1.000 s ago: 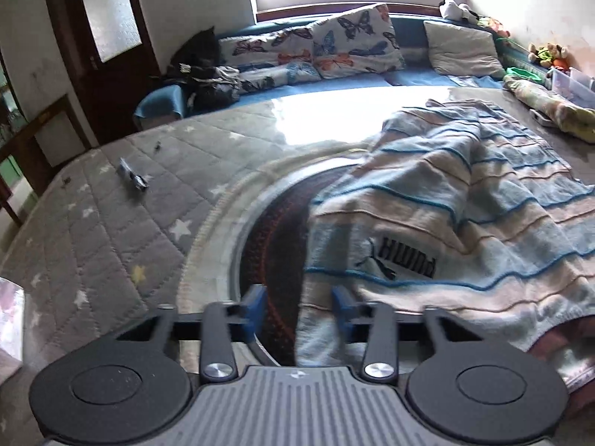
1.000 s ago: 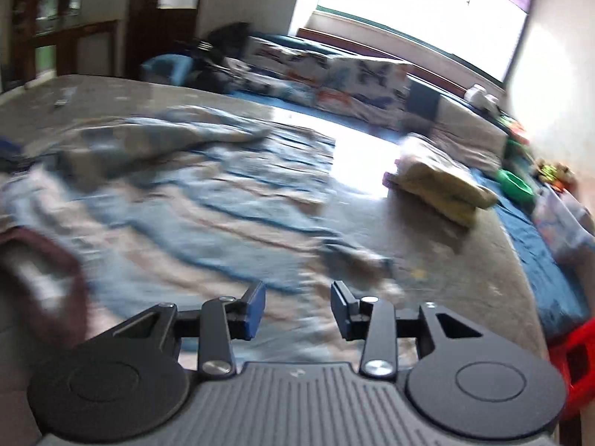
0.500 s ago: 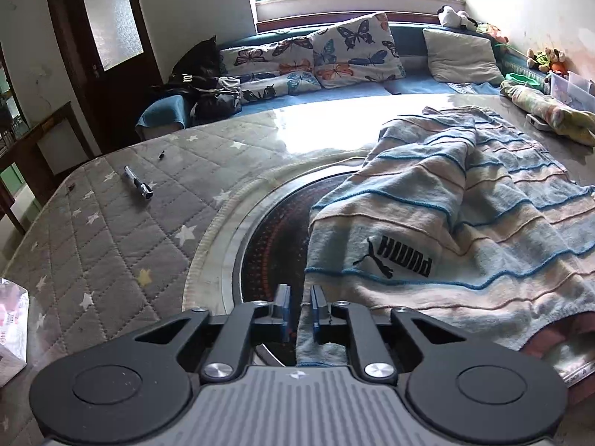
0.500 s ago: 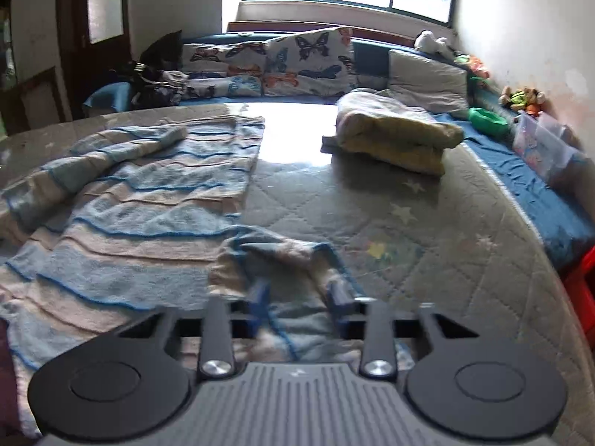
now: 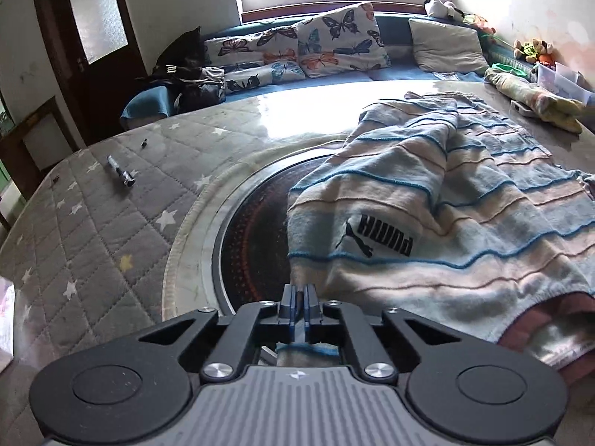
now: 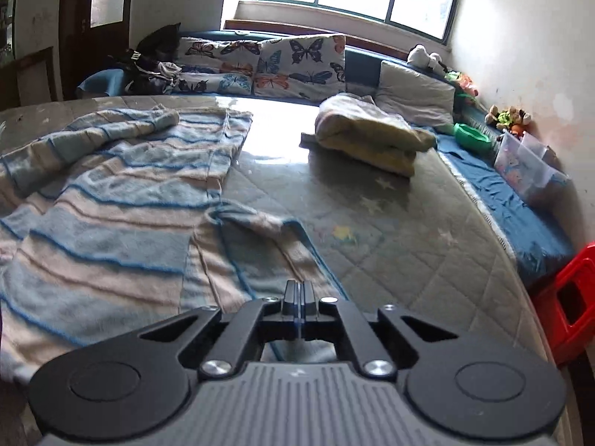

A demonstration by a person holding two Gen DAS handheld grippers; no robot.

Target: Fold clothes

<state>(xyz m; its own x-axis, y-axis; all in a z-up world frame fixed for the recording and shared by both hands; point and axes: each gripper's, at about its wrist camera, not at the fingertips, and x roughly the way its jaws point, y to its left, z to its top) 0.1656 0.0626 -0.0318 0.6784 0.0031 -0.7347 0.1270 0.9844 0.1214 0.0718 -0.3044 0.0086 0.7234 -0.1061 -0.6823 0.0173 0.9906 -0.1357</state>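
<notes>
While both pairs of jaws have just been closing, the left hand-held gripper (image 5: 297,293) now pinches the near hem of the striped sweater (image 5: 427,223) at the bottom centre of its frame. The right hand-held gripper (image 6: 298,291) is likewise clamped on a fold of that sweater (image 6: 111,204), which lies spread over the quilted desk (image 6: 409,260) across the left of the frame.

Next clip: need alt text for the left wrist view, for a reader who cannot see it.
The left claw is shut on the near hem of a blue-and-beige striped sweater spread over a grey star-quilted table cover. Butterfly cushions line a window bench behind.
</notes>
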